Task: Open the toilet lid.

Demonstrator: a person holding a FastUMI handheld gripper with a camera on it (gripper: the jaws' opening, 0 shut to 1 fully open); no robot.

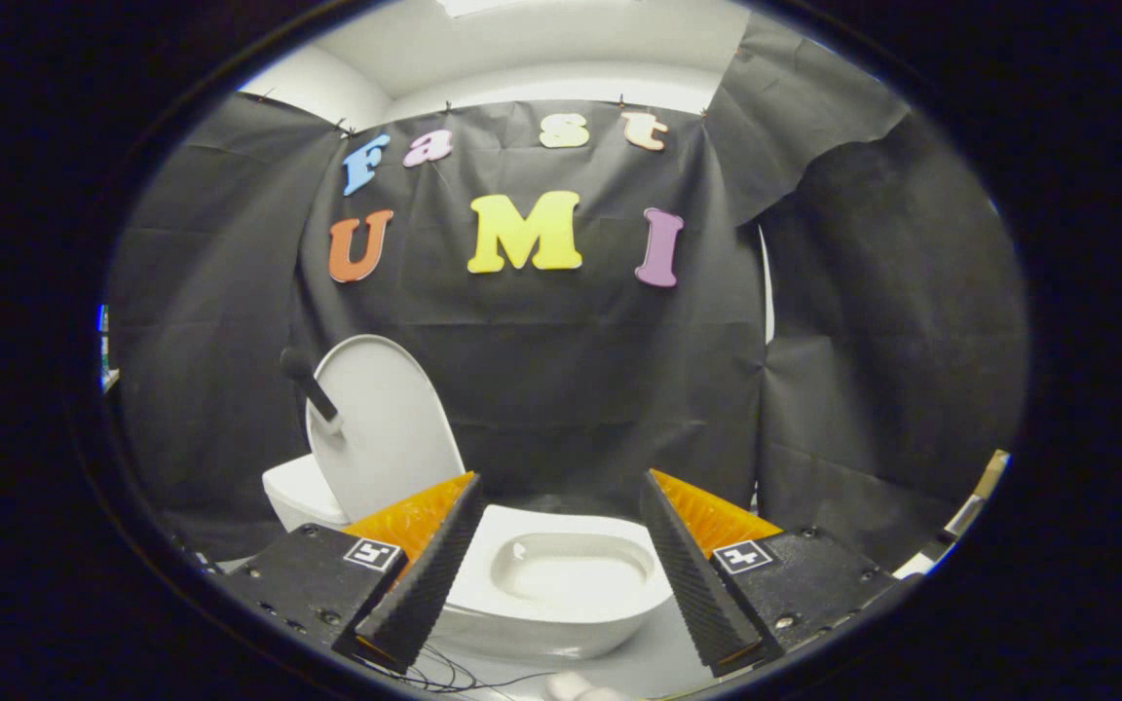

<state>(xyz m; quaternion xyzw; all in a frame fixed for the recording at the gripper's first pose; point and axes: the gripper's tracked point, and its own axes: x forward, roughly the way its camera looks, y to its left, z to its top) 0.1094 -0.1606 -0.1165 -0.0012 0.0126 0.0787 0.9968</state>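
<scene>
A small white toilet (561, 594) stands just ahead of my fingers, its bowl showing between them. Its white lid (386, 428) is raised upright, leaning back over the tank (303, 492) beyond my left finger. A dark handle (311, 383) sticks out from the lid's left edge. My gripper (561, 638) is open, fingers spread wide to either side of the bowl, with nothing between them.
Black cloth (561, 389) walls the booth behind and to both sides of the toilet. Thin dark wires (444, 672) lie on the white surface below the bowl. A pale rounded object (576, 687) sits at the near edge under my fingers.
</scene>
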